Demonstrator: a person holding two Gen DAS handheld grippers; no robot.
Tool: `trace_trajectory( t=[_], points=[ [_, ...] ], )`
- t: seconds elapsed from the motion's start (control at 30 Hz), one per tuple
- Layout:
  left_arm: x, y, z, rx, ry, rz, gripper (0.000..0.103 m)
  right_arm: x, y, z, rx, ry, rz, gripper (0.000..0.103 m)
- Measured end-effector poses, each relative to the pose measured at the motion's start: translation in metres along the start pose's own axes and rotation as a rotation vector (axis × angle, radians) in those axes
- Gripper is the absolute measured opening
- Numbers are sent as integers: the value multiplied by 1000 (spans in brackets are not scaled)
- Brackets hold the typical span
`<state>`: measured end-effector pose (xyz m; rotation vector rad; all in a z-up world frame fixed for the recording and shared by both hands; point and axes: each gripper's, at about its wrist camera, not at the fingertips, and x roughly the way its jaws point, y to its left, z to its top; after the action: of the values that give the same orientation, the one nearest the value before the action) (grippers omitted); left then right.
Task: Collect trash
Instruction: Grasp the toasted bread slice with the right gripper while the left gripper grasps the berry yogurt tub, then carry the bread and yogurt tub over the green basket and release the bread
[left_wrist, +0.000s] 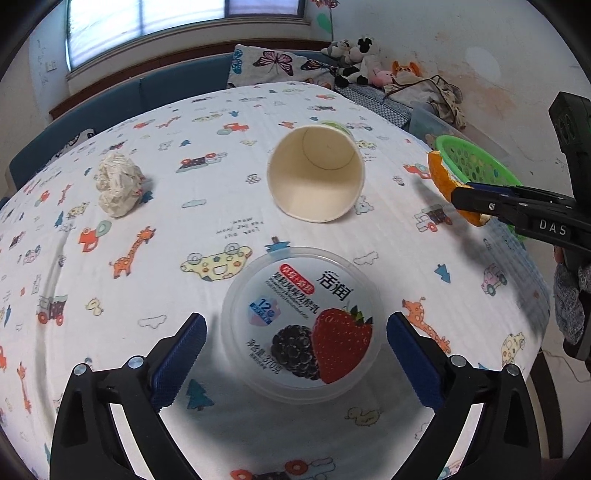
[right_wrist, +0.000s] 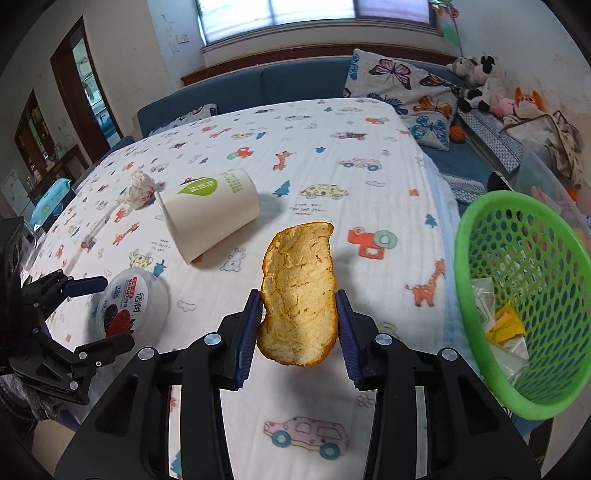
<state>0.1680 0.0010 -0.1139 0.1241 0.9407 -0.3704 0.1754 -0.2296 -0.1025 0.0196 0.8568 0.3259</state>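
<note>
A round yogurt tub (left_wrist: 301, 325) with a berry-printed lid stands on the patterned tablecloth (left_wrist: 166, 236). My left gripper (left_wrist: 295, 328) is open, its blue pads on either side of the tub and clear of it. A large orange peel (right_wrist: 299, 295) is lifted off the table, with my right gripper (right_wrist: 300, 306) shut on it; the peel (left_wrist: 441, 175) shows at the right in the left wrist view. A paper cup (left_wrist: 316, 173) lies on its side mid-table. A crumpled tissue ball (left_wrist: 118, 188) sits at the left. The yogurt tub (right_wrist: 129, 306) and left gripper (right_wrist: 99, 310) appear at the left in the right wrist view.
A green perforated basket (right_wrist: 480, 295) holding wrappers stands at the table's right edge; its rim (left_wrist: 476, 162) shows behind the peel. The tipped cup (right_wrist: 210, 210) and tissue ball (right_wrist: 140, 188) lie further back. A blue sofa with a butterfly cushion (right_wrist: 402, 92) and plush toys runs behind the table.
</note>
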Motion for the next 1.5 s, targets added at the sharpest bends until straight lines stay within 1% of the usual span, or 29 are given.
trace_trajectory(
  t=[0.1, 0.2, 0.3, 0.37, 0.6, 0.87, 1.0, 1.13, 1.33, 1.5],
  points=[
    [4, -5, -1, 20, 9, -1, 95, -2, -3, -3, 5, 1, -5, 41],
    [10, -9, -2, 40, 18, 17, 95, -3, -4, -5, 4, 3, -8, 41],
    [12, -8, -2, 35, 17, 20, 93, -5, -6, -7, 6, 5, -9, 41],
    [11, -7, -1, 25, 10, 23, 90, -6, -8, -7, 7, 2, -11, 41],
    [1, -9, 0, 8, -18, 19, 89, -13, -15, -10, 13, -7, -17, 41],
    [-23, -29, 14, 30, -78, -19, 89, -33, -29, -11, 36, -55, -34, 41],
    [-30, -44, 26, 52, -104, -42, 89, -44, -49, -11, 64, -71, -71, 41],
    [-33, -64, 43, 77, -124, -64, 89, -57, -77, -12, 106, -87, -113, 41],
    [-33, -97, 70, 127, -152, -94, 89, -73, -133, -16, 181, -87, -203, 41],
    [-27, -121, 93, 165, -164, -105, 89, -79, -174, -22, 247, -76, -250, 43]
  ],
)
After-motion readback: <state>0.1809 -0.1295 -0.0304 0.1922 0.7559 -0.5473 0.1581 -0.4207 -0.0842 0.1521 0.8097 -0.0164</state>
